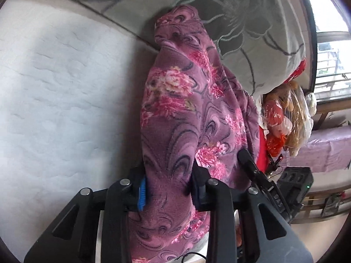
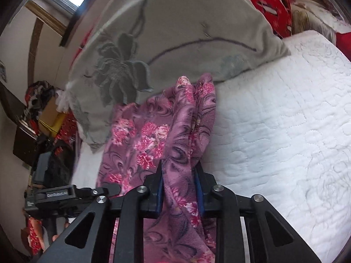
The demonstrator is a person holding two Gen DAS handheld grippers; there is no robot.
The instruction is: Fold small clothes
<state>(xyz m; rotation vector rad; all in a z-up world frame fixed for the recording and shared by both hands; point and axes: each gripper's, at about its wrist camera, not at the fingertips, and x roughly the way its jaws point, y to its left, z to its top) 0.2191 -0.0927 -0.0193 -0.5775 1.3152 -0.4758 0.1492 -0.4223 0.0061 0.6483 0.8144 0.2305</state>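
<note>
**Floral garment gripped at two points, fold not yet laid**

A purple floral fleece garment (image 1: 175, 114) is seen stretched over a white quilted mattress (image 1: 54, 87), which is taken here as the landmark. In the left wrist view the left gripper (image 1: 167, 191) is closed narrowly on a bunched part of the cloth, the fabric being pinched between the blue-lined pads. In the right wrist view the right gripper (image 2: 179, 188) is likewise clamped on a gathered ridge of the same garment (image 2: 153, 135), with cloth running through and hanging below the jaws. Both tools are therefore judged to be holding the garment, not standing wide.

The near part of the garment is lifted off the mattress by the grips, while its far end is draped up toward a grey flower-patterned pillow (image 2: 175, 32) that lies at the head of the mattress. A red patterned cushion (image 2: 269, 2) is seen beyond the pillow.

As to progress, the garment looks narrowed lengthwise but is bunched and wrinkled, and no flat, squared fold is shown. The task is judged to be at an early or middle stage: the cloth is grasped, and the laying over, flattening and release remain to be done. Whether other clothes are folded already cannot be told.
</note>
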